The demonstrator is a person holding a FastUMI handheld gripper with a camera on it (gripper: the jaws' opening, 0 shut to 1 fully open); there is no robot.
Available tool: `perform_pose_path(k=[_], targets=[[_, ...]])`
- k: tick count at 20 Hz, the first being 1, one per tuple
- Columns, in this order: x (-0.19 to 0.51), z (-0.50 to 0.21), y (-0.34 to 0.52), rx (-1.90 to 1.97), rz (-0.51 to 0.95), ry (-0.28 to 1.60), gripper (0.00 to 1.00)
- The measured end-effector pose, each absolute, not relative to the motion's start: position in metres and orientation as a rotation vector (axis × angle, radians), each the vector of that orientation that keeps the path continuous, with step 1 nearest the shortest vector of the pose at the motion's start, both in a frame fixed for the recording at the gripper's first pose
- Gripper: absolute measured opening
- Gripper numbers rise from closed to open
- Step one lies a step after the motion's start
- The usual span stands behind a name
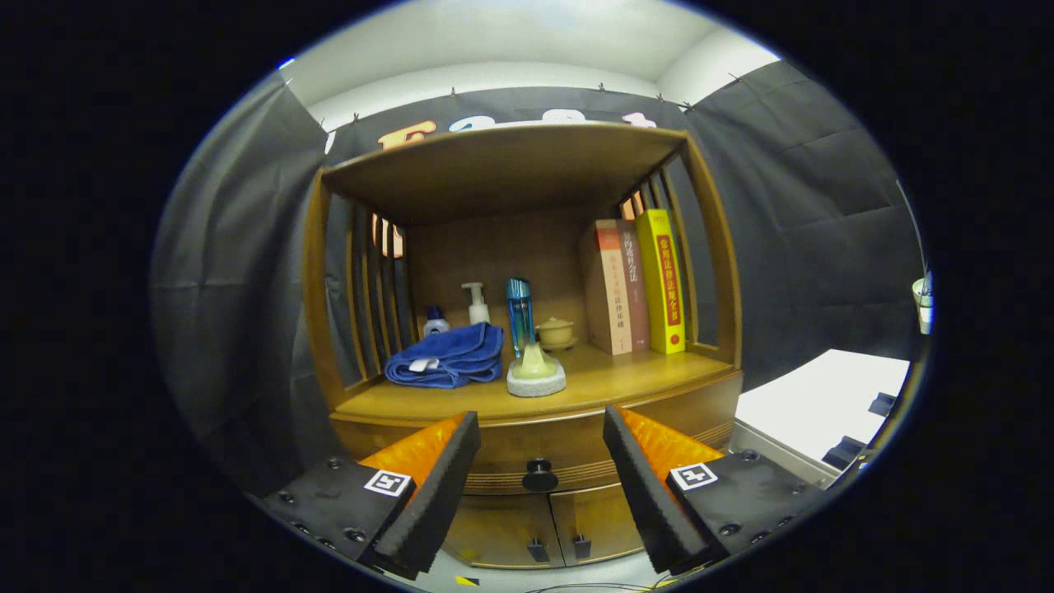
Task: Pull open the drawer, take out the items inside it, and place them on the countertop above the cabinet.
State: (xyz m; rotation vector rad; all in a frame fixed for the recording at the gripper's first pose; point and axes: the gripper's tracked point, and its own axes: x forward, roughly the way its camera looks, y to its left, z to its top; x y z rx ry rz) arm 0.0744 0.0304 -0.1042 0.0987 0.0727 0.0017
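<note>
The gripper [540,469] gapes wide and empty, its fingers flanking the knob [539,475] of the shut drawer [568,449] just ahead. On the countertop [626,375] above sit a towel [447,356] and what may be a brush [535,372] (books [634,284] stand behind).

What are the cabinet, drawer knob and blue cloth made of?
Cabinet: looks like varnished wood, with warm grain and a soft sheen.
Drawer knob: dark, smooth, plastic or metal; unclear.
Blue cloth: soft fabric, probably microfibre, with folds.
The gripper fingers are open, with the knob between them.
</note>
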Motion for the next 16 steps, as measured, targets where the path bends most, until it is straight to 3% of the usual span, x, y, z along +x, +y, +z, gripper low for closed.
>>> perform_pose_path(k=[8,16], targets=[[-0.005,0.005,0.007,0.096,0.065,-0.028,0.98],[-0.035,0.060,-0.018,0.039,0.005,-0.094,0.98]])
